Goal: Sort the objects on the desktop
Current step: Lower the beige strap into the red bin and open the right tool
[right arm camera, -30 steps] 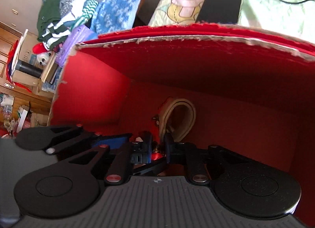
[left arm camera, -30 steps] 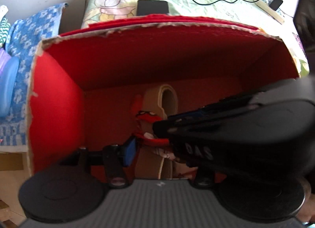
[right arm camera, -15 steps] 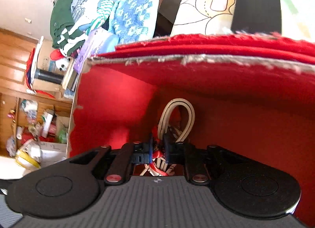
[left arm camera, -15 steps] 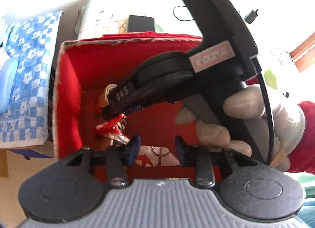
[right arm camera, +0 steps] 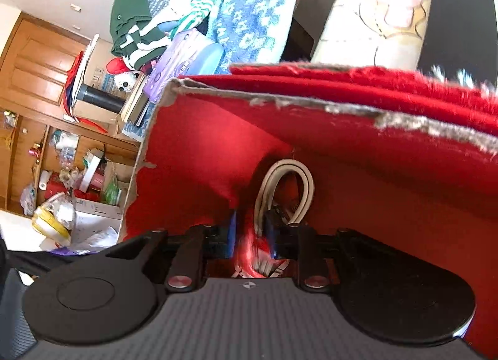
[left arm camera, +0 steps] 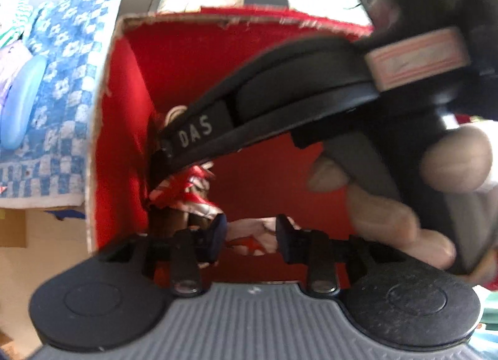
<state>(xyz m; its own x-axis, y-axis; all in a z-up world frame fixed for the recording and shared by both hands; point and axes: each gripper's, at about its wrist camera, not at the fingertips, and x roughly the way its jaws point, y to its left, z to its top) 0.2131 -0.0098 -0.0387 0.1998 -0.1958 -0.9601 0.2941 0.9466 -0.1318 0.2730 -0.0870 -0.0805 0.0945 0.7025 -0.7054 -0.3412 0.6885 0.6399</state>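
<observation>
since a second ago: both grippers have drawn back from deep in the red box [right arm camera: 218,148], so more of its torn rim and the room outside shows.
right gripper [right arm camera: 251,237]: jaws pinching a crinkled red and white wrapper [right arm camera: 249,251] low in the box's left corner, just in front of a looped white cable [right arm camera: 288,179].
left gripper [left arm camera: 250,234]: jaws spread, nothing between them, hanging over the box floor above a white and red scrap [left arm camera: 252,238].
task's thing: wrapper sits inside the box, near the left wall, beside the cable.
handling: looks feather-light, soft and crackly, a bit slick. i judge it will crush and not resist, so take a bunched fold near its middle; a loose edge may tear or slip out.
left view only: right gripper seen from outside with the bare hand [left arm camera: 404,204] on its grip, "das" lettering, wrapper hanging under its tip; blue patterned cloth [left arm camera: 62,80] beyond the box.
right view only: the cable loop clearly, a dark phone [right arm camera: 457,24] on the bed cover, piled clothes [right arm camera: 149,5] and cluttered shelves.
blur: left view is smeared, so the scrap's identity is unclear.
</observation>
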